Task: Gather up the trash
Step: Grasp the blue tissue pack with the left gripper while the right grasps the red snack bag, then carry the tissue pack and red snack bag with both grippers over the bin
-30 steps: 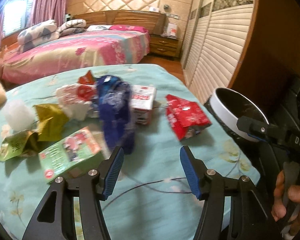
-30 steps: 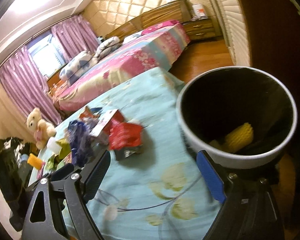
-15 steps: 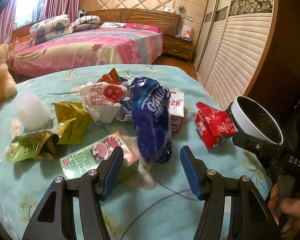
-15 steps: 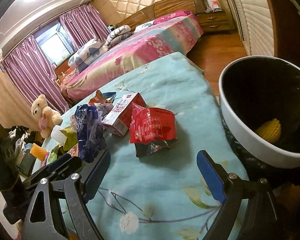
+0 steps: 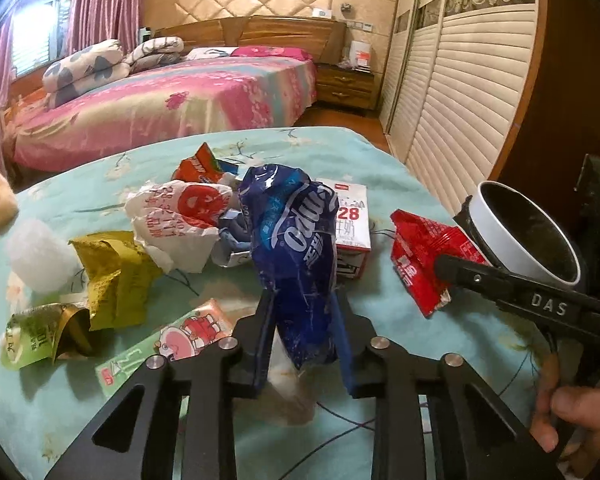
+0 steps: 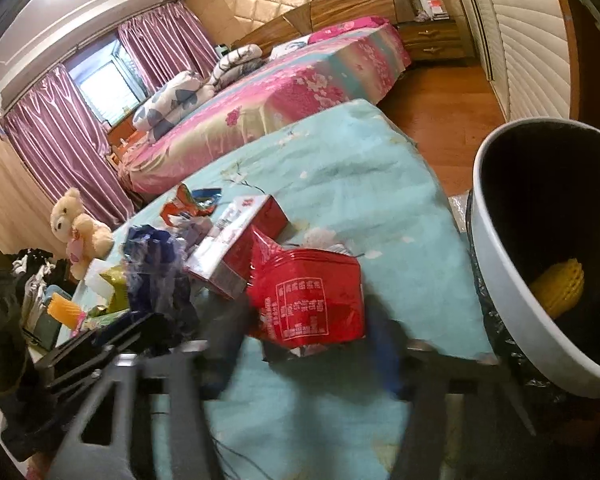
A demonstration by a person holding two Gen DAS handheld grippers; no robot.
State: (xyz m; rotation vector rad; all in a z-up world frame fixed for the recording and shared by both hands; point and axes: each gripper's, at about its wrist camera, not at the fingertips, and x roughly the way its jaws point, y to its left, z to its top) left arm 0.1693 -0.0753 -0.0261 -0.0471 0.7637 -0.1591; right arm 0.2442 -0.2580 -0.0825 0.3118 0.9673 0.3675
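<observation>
My left gripper point(image 5: 302, 336) is shut on a tall blue snack bag point(image 5: 296, 248) standing on the teal cloth table point(image 5: 100, 408). The bag also shows in the right wrist view point(image 6: 156, 276). A red packet point(image 5: 422, 256) lies to its right, and my right gripper's finger reaches its edge. In the right wrist view the right gripper point(image 6: 304, 344) is blurred, its fingers either side of the red packet point(image 6: 312, 300); whether they grip it is unclear. The white-rimmed bin point(image 6: 496, 276) stands at the table's right edge with a yellow foam piece point(image 6: 558, 292) inside.
More trash lies on the table: a white-red milk carton point(image 5: 352, 220), a white crumpled bag point(image 5: 176, 220), gold wrappers point(image 5: 116, 276), a green carton point(image 5: 160, 352), white foam point(image 5: 36, 256). A bed point(image 5: 160, 100) stands behind, and a wardrobe point(image 5: 460, 80) to the right.
My left gripper closed on the blue bag, which now stands between its fingers. My right gripper moved in toward the red packet and narrowed around it.
</observation>
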